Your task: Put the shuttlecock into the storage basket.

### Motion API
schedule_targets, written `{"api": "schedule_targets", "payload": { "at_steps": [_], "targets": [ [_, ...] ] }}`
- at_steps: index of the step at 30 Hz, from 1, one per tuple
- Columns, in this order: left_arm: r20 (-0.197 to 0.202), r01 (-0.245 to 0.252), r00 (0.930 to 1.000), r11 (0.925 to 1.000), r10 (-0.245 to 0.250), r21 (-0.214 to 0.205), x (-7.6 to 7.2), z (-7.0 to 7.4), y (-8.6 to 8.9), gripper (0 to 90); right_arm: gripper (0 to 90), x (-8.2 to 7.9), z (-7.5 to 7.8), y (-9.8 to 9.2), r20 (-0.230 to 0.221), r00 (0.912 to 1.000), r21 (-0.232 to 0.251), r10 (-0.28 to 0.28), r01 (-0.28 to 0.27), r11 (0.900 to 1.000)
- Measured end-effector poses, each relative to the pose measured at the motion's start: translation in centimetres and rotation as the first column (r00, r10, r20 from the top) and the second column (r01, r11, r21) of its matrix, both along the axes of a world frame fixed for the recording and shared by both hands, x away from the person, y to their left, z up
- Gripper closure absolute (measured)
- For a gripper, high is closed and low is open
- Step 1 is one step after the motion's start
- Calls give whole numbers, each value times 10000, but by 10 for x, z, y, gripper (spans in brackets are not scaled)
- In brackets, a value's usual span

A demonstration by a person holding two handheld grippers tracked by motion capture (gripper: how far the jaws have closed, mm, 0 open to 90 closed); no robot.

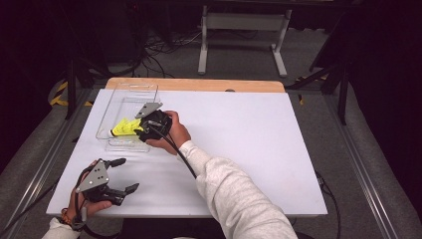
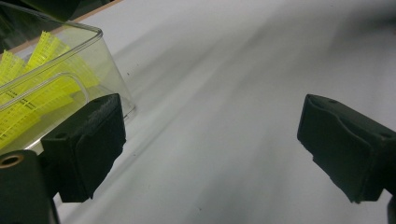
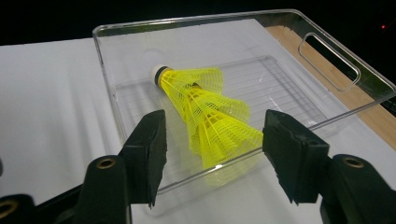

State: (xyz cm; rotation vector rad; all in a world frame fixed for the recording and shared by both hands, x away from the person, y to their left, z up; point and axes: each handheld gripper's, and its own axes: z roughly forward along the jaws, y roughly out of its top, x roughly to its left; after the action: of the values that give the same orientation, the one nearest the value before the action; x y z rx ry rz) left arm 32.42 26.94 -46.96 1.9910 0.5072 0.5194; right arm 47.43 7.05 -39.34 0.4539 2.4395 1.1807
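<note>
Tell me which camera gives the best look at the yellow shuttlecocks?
The right gripper view: the yellow shuttlecocks lie nested in the clear tray, white cork tip and mesh skirts plain. The high view shows a small yellow patch beside the right hand-held gripper. The left gripper view catches blurred yellow mesh through the tray wall.

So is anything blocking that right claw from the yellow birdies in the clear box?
Only the near wall of the clear tray stands between the open right gripper and the yellow shuttlecocks. From above, nothing visible blocks them.
</note>
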Motion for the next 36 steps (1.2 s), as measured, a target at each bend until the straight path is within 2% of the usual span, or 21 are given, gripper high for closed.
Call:
{"api": "schedule_targets", "payload": {
  "at_steps": [2, 12, 16, 23, 36],
  "targets": [
    [-29, 6, 10000, 10000, -6, 16, 0, 0, 0, 88, 401, -3, 2, -4, 206, 9998, -59, 16, -15, 10000],
    [4, -38, 10000, 10000, 38, 31, 0, 0, -1, 89, 354, -9, 8, -20, 616, 9981, -41, 32, -29, 10000],
    [10, -89, 10000, 10000, 89, 13, 0, 0, -1, 89, 337, -11, 10, -27, 671, 9977, 100, -67, 60, 9999],
    [39, -106, 9999, 9999, 106, 28, 0, 0, -1, 89, 316, -14, 12, -38, 852, 9962, 77, -171, 165, 9998],
    [43, -116, 9999, 9999, 115, 82, 0, -1, -2, 89, 283, -17, 14, -48, 996, 9945, 85, -318, 311, 9995]
  ]
}}
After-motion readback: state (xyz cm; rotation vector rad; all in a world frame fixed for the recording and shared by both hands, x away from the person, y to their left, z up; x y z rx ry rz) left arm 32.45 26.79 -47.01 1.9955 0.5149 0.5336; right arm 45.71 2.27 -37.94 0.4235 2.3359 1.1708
